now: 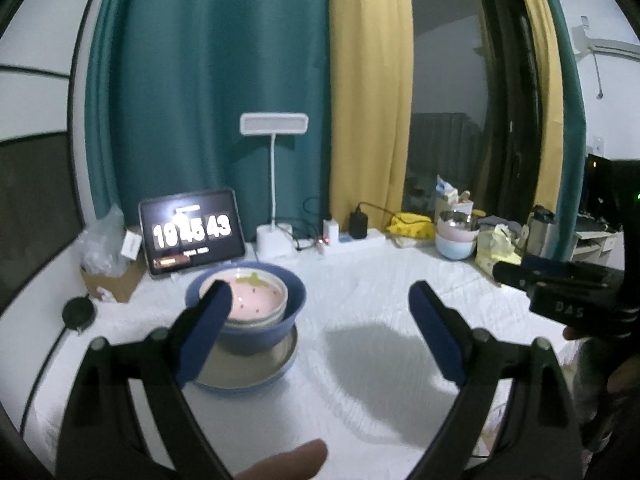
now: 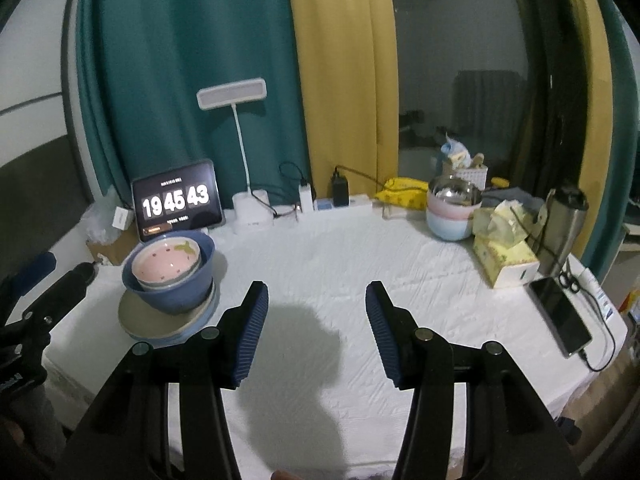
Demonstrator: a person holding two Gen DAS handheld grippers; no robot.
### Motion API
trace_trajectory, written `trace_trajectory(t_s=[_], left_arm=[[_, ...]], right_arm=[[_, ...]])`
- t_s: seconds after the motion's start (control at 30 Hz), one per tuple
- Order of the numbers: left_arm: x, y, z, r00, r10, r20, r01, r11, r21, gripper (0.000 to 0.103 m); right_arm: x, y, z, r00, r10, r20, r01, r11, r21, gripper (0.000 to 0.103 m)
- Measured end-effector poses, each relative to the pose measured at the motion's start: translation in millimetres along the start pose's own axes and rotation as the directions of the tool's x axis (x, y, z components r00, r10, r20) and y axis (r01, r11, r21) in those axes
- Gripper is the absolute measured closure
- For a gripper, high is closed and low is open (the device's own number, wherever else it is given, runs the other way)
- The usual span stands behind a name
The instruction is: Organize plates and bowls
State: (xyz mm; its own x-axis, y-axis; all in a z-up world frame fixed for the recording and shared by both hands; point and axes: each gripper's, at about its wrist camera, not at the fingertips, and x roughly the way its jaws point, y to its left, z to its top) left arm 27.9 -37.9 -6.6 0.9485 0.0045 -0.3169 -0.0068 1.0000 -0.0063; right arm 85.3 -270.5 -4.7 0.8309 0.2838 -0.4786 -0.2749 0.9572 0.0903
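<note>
Left wrist view: my left gripper (image 1: 320, 300) stands wide, nothing between its blue pads (image 1: 436, 340), which sit on matte black arms. Under and beyond its left finger is the stack: a pink bowl (image 1: 260, 294) with dark seed dots and a green leaf mark, nested in a glossy blue bowl (image 1: 294, 300), set on a round plate (image 1: 256, 372) with a pale centre and blue rim. The counter (image 1: 380, 280) carries a white, wrinkled cover. The tablet (image 1: 192, 232) behind the stack reads "19 45 43". A white lamp (image 1: 274, 124) has a flat rectangular head on a thin stem. My right gripper (image 1: 560, 288) shows at the right edge, black, lettered "DAS".

Right wrist view: my right gripper (image 2: 316, 312) is half open and empty; its pads (image 2: 252, 336) are ribbed blue. The stack sits at the left of the counter, well apart from it. At the far right stand more bowls (image 2: 450, 216), pastel pink over blue with a shiny metal one on top, beside a yellow tissue box (image 2: 504, 260), a steel flask (image 2: 564, 224) and a flat phone (image 2: 560, 320).
</note>
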Motion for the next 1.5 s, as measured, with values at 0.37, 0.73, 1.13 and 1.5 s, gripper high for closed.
trace_trajectory(t_s=[0.37, 0.73, 1.13, 1.5], left_arm=[[-32, -4, 14, 0.996, 0.004, 0.089, -0.006, 1.0, 0.023, 0.012], [-56, -1, 25, 0.99, 0.007, 0.14, -0.01, 1.0, 0.018, 0.012], [-70, 15, 35, 0.985, 0.029, 0.169, -0.023, 0.999, -0.04, 0.012], [-69, 26, 35, 0.985, 0.039, 0.166, -0.029, 0.997, -0.066, 0.012]], right_arm=[[-41, 5, 13, 0.995, 0.009, 0.098, -0.007, 1.0, -0.025, 0.049], [-71, 12, 23, 0.986, 0.007, 0.167, 0.001, 0.999, -0.048, 0.049], [-91, 23, 34, 0.975, -0.004, 0.223, 0.021, 0.997, -0.072, 0.049], [-85, 33, 40, 0.976, -0.007, 0.218, 0.026, 0.996, -0.086, 0.048]])
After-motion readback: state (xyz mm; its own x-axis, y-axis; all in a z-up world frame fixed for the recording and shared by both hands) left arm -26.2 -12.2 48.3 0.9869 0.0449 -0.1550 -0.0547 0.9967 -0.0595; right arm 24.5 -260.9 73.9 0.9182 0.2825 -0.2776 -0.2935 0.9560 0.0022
